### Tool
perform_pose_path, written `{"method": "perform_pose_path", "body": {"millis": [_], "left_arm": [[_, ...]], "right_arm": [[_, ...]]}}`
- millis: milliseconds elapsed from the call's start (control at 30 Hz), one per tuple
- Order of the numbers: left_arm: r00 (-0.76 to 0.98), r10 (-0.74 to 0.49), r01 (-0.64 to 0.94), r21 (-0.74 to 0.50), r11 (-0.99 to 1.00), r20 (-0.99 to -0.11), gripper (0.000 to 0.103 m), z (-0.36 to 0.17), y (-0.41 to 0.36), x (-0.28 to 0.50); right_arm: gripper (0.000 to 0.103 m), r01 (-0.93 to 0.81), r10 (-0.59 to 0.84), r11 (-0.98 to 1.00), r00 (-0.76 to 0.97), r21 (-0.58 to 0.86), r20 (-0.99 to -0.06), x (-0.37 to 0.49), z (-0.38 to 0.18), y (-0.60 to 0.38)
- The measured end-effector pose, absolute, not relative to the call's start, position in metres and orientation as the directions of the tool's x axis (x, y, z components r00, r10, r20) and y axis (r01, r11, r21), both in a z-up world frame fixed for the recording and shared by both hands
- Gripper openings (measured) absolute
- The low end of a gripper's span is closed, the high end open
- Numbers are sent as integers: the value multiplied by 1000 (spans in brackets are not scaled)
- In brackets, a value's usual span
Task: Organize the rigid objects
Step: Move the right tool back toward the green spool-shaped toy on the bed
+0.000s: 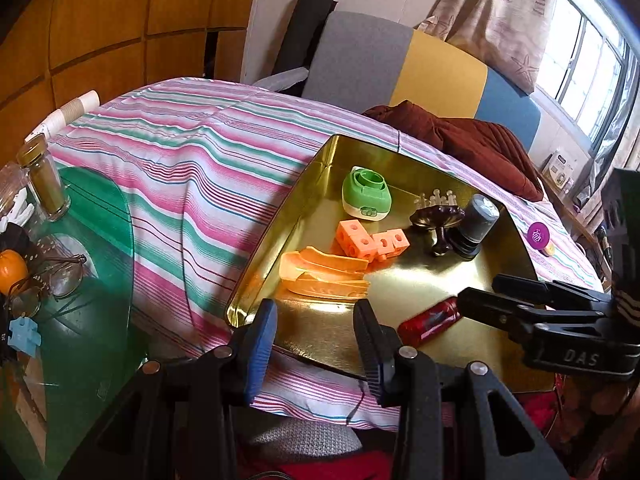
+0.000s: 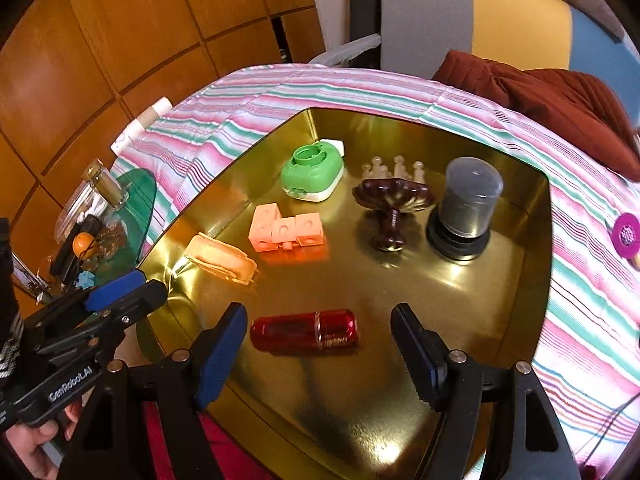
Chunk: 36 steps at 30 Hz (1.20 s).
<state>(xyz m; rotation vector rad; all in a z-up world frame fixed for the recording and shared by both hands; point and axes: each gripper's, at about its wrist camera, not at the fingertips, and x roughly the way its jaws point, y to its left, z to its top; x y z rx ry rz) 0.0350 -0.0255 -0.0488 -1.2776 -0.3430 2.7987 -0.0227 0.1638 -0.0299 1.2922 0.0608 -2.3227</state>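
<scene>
Near the tray's front edge lies the red tube (image 2: 303, 332) on its side, long axis running across, resting on the gold floor. The right gripper (image 2: 318, 356) stands over it with both pads spread wide, one off each end of the tube and neither touching it — open, nothing held. My reading is that the tube is the piece in hand, either about to be picked up or just set down; the pictures do not settle which. If it is a pick, the jaws span the tube lengthwise, so a roll of the wrist to close across its narrow body would grip more surely than pinching the rounded ends, where it might squirt out.

The left gripper (image 1: 316, 340) hovers at the tray's (image 1: 276, 240) front-left corner, jaws partly apart with nothing between them, just beside the right one — the two tools could knock if either swings inward.

Further back sit the orange clip (image 2: 222, 262) by the left wall, the orange blocks (image 2: 286, 230), the green case (image 2: 312, 174), the brown dish (image 2: 394, 204) and the grey canister (image 2: 466, 208), all well apart from the tube. Bare floor lies between the tube and that row, and toward the front-right corner. A purple disc (image 2: 626, 236) lies outside, on the striped cloth (image 2: 224, 120) past the right wall.
</scene>
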Motion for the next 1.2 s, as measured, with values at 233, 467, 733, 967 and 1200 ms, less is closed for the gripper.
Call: {"method": "perform_pose_path", "body": {"millis": [233,467,733,967,1200], "left_arm": [[-672,153,29,-231,-972,-724,40,-44,-20,38],[-683,179,-25,-222,-975,-708,40,-37,-1,43],[-679,211,-85,-210,-974,-703,40,-30,22,46],[-668,249,-158,-192,-968,-701,40,-23,52,49],[-650,278,-228,-168,-959,-707,40,-21,78,55]], "right_arm": [[77,381,-391,-899,-481,215,-785,-13,-17,192],[78,316,-387,-916,-521,249,-761,-10,-9,227],[80,245,-384,-923,-587,295,-713,-5,4,271],[81,170,-337,-939,-616,298,-711,-6,7,309],[81,122,-278,-957,-638,263,-718,-3,8,340]]}}
